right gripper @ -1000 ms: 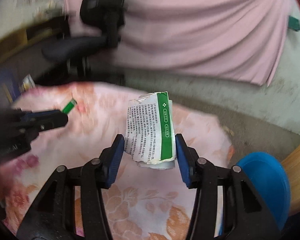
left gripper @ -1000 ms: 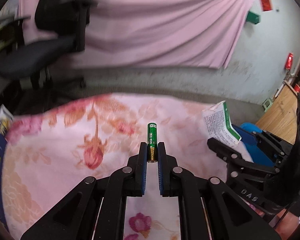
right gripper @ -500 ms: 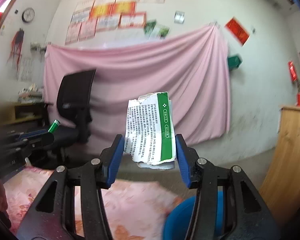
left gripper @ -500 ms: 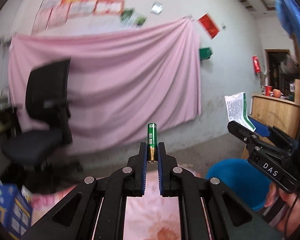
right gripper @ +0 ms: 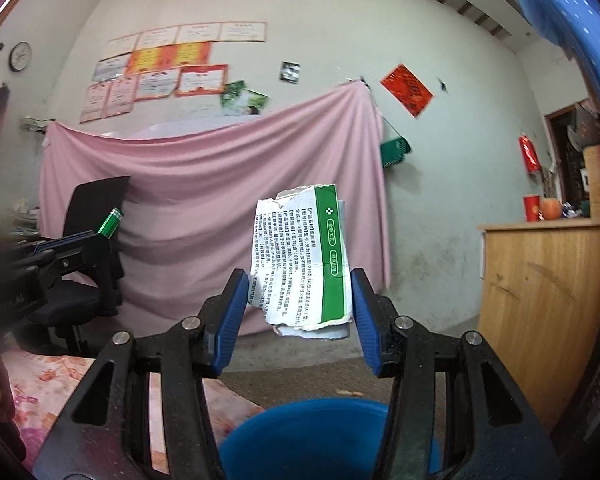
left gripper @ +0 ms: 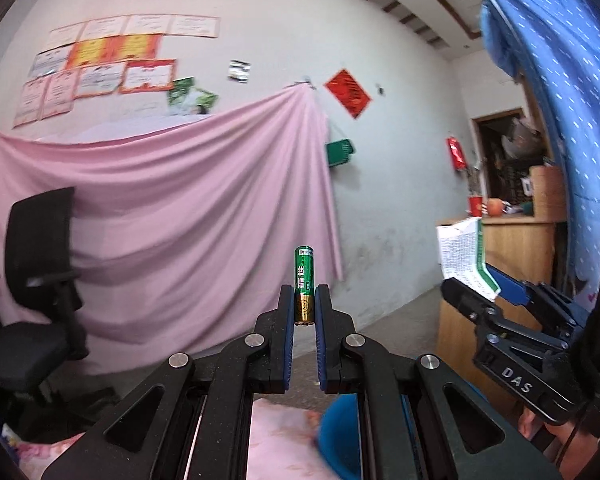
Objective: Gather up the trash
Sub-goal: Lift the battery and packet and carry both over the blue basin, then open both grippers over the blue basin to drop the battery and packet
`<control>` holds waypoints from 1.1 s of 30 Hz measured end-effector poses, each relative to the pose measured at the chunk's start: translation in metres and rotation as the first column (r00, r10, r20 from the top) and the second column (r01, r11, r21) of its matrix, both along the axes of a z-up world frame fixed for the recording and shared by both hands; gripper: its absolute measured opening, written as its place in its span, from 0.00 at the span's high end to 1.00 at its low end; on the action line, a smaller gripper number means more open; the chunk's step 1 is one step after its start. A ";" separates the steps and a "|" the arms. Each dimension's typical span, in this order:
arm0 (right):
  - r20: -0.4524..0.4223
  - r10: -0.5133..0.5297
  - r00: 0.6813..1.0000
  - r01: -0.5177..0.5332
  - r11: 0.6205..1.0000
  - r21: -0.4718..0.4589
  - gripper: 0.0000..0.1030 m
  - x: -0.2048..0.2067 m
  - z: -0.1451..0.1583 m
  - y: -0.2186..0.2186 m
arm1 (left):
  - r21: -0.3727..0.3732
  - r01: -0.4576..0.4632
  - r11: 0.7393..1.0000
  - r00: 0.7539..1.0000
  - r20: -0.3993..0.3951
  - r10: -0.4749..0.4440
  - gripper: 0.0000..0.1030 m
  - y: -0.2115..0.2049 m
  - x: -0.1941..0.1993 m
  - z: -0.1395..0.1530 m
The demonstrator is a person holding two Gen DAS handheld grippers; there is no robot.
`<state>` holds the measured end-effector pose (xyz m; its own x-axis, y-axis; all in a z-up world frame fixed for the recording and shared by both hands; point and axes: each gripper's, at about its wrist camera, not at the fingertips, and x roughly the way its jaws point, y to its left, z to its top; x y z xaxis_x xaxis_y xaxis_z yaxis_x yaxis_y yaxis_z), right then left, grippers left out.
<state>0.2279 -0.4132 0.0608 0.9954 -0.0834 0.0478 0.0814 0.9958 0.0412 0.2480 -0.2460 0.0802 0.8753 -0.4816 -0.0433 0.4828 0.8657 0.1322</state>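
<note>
The round blue plastic bin [right gripper: 312, 436] is cut off by the bottom edge in the right wrist view, and the hand-held gripper's black arms hide both its sides. The printed text on the torn white-and-green paper packet [right gripper: 300, 256] is too small to read. The black office chair [left gripper: 36, 280] is blurred.

I am working in a lived-in room of a home. Evidence: a pink sheet [right gripper: 204, 200] hung across a plastered wall, framed certificates [right gripper: 168, 68] and a wall clock [right gripper: 20, 56] above it, a black office chair [left gripper: 36, 264], a wooden cabinet [right gripper: 544, 304] carrying a red cup [right gripper: 532, 208], and a floral cloth [right gripper: 40, 380] below my fingers.
</note>
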 end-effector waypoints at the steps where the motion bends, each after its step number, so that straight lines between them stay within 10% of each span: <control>1: -0.008 -0.008 1.000 0.008 1.000 0.003 0.29 -0.003 -0.003 -0.007 | 0.007 0.018 1.000 1.000 -0.006 -0.018 0.93 -0.009 0.000 -0.002; 14: -0.141 0.011 0.990 0.003 0.995 0.099 0.29 0.005 -0.037 -0.049 | 0.016 0.111 0.994 0.969 -0.224 -0.104 0.93 -0.057 0.049 -0.033; 33: -0.337 0.082 0.938 -0.013 0.979 0.202 0.28 0.032 -0.071 -0.068 | -0.007 0.141 0.990 0.793 -0.598 -0.117 0.90 -0.068 0.108 -0.061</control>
